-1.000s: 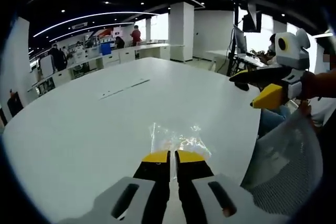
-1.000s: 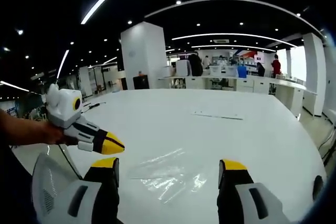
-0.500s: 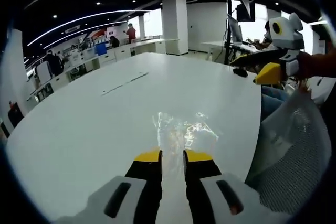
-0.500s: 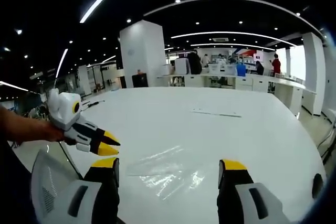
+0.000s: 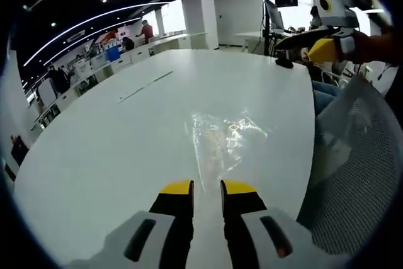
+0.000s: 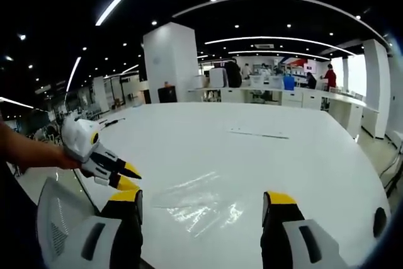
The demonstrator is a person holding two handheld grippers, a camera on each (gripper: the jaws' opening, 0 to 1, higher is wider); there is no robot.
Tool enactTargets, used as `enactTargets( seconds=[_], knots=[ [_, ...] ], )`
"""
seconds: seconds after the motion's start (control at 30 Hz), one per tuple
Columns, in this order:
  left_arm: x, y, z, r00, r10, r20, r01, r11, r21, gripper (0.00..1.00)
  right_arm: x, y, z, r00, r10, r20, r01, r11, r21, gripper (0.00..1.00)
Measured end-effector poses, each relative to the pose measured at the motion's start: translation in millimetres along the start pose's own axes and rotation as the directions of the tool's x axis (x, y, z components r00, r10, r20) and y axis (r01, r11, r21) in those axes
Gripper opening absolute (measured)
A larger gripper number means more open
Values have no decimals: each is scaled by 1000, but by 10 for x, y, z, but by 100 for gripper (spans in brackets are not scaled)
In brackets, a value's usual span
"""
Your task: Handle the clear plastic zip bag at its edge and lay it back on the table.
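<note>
The clear plastic zip bag (image 5: 223,140) lies flat on the white table (image 5: 113,130), just ahead of my left gripper (image 5: 207,187). That gripper's yellow-tipped jaws stand slightly apart with nothing between them. In the right gripper view the bag (image 6: 198,203) glints on the table (image 6: 302,155) in front of my right gripper (image 6: 201,198), whose jaws are wide open and hold nothing. The left gripper (image 6: 130,177) shows there at the left, above the bag's edge, held by a hand. The right gripper (image 5: 301,48) hovers at the top right of the left gripper view.
A grey mesh chair back (image 5: 359,155) stands at the table's near edge, between the two hands (image 6: 60,218). A thin strip (image 5: 148,85) lies farther out on the table. A small dark object (image 5: 284,63) sits near the table's far right edge. Desks and people fill the background.
The left gripper's jaws have parted from near shut at the bag's edge and drawn back. The bag now lies flat on the table. The right gripper stays wide open.
</note>
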State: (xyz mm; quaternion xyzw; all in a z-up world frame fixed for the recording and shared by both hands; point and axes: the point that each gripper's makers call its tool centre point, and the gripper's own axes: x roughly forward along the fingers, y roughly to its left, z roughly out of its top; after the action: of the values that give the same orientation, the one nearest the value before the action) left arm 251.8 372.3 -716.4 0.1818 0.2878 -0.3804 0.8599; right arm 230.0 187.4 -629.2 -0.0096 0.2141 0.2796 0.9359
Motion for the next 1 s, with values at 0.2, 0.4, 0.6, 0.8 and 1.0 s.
enactTargets(
  seconds=[0.2, 0.4, 0.6, 0.8, 1.0],
  knots=[
    [100, 10, -127, 999, -16, -39, 19, 996, 88, 14, -12, -5, -2, 1000, -3, -2, 3, 1000, 1, 78],
    [154, -32, -160, 997, -17, -76, 31, 983, 182, 14, -21, 3, -7, 1000, -5, -4, 5, 1000, 3, 78],
    [210, -71, -227, 994, -37, -106, 60, 973, 223, 13, -31, -4, -16, 1000, -9, -7, 9, 1000, 4, 78],
    [265, -74, -257, 994, -41, -105, 67, 963, 262, 13, -35, -13, -31, 1000, -15, -9, 16, 1000, 10, 78],
    [356, -39, -266, 995, -25, -93, 56, 936, 346, 12, -41, -21, -28, 1000, -22, -7, 22, 1000, 15, 77]
  ],
)
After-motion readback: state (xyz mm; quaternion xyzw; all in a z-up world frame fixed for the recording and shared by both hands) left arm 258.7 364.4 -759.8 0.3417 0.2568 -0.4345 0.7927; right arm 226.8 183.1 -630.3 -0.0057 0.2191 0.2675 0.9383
